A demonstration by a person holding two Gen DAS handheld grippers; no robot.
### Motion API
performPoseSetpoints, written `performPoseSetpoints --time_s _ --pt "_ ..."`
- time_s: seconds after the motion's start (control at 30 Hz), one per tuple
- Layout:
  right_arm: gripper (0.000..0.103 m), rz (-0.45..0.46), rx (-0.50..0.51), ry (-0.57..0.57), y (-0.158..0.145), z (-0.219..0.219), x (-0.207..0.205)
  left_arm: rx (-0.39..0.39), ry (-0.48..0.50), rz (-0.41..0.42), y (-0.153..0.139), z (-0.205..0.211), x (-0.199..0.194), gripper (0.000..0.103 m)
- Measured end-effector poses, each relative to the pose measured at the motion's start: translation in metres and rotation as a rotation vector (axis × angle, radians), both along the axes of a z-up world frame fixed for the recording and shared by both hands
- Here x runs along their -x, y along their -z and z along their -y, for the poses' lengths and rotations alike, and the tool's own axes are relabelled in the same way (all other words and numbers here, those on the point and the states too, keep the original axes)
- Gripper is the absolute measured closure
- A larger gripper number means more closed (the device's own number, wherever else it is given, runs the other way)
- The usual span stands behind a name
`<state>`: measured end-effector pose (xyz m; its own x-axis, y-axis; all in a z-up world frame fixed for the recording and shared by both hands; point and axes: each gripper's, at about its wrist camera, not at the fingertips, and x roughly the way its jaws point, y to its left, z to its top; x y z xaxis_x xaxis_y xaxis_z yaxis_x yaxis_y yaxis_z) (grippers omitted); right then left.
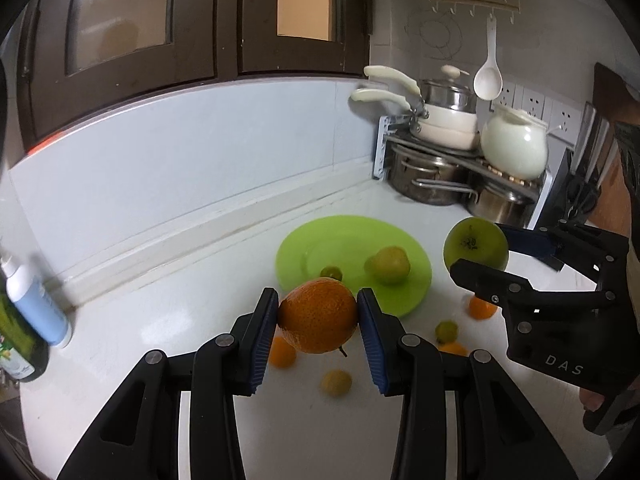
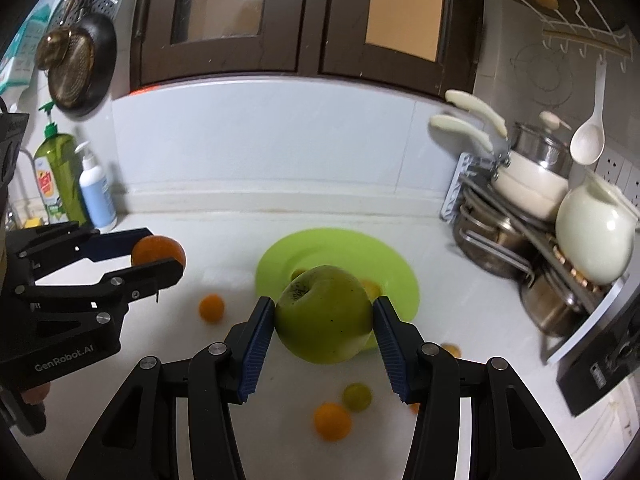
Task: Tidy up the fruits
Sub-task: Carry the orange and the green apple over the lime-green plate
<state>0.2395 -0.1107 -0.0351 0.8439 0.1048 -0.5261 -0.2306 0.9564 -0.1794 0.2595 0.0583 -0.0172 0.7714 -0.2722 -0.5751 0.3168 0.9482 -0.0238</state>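
Note:
My left gripper (image 1: 318, 316) is shut on a large orange (image 1: 318, 320), held above the white counter; from the right wrist view it shows at the left (image 2: 158, 258) with the orange (image 2: 156, 250). My right gripper (image 2: 324, 322) is shut on a big green apple (image 2: 324, 312), also seen from the left wrist view (image 1: 476, 246). A lime-green plate (image 1: 320, 248) lies behind both, carrying a yellow-green fruit (image 1: 388, 266) and a small green one (image 1: 331, 273). Several small oranges (image 2: 332, 420) and small green fruits (image 2: 357, 397) lie loose on the counter.
A rack of steel pots (image 1: 432, 184), white pans and a white jar (image 1: 514, 146) stands at the back right. A white ladle (image 1: 488, 80) hangs above it. Soap bottles (image 2: 60, 172) stand at the left wall. Dark cabinet doors (image 1: 160, 40) hang overhead.

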Motion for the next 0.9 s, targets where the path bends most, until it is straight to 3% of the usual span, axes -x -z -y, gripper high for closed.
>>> performPoseSetpoints --time_s 0.27,0.57,0.9 --pt "0.052 -0.002 -0.024 0.013 -0.015 0.015 -0.037 0.003 0.030 -0.001 -0.012 0.017 -0.039 0.063" --pt "0.052 -0.083 -0.050 0.020 -0.015 0.034 -0.097 -0.003 0.066 -0.037 -0.016 0.036 -0.090 0.063" --pt "0.052 -0.224 -0.061 0.017 0.010 0.046 -0.162 0.022 0.078 -0.169 0.013 0.051 -0.153 0.063"
